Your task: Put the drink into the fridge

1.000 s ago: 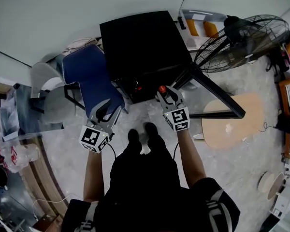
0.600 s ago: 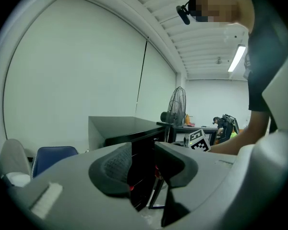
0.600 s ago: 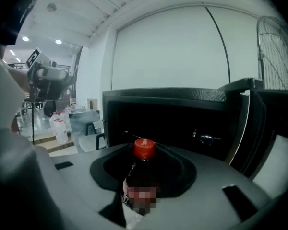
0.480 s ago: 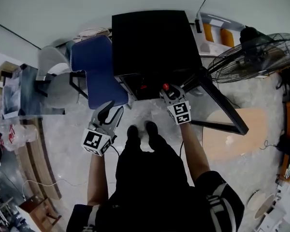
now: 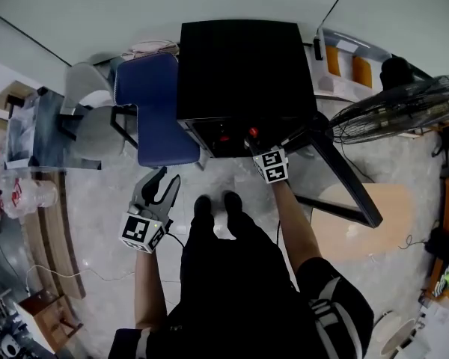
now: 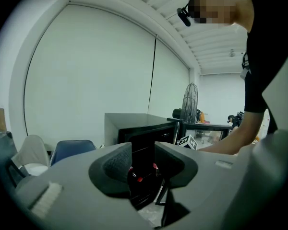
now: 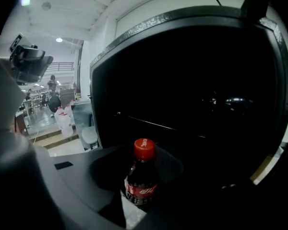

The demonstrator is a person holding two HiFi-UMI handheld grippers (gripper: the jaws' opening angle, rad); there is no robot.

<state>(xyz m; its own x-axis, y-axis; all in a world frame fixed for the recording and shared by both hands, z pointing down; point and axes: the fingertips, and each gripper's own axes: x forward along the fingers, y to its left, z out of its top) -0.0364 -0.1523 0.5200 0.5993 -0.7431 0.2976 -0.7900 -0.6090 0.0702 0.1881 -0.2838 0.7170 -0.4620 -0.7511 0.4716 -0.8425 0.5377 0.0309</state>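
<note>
Overhead, head view: a person stands before the black fridge (image 5: 239, 66), its door (image 5: 343, 176) swung open. The right gripper (image 5: 256, 142) holds the drink bottle (image 5: 252, 132) at the fridge's opening. The left gripper (image 5: 163, 184) hangs well apart from it, near a blue chair (image 5: 153, 111). Left gripper view: jaws spread, nothing between them. Right gripper view: jaws pinch the red-capped bottle, upright, before the dark interior.

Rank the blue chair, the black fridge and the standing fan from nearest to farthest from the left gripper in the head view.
1. Blue chair, just ahead of the left gripper, slightly left.
2. Black fridge, ahead and to the right.
3. Standing fan, far over on the right.
</note>
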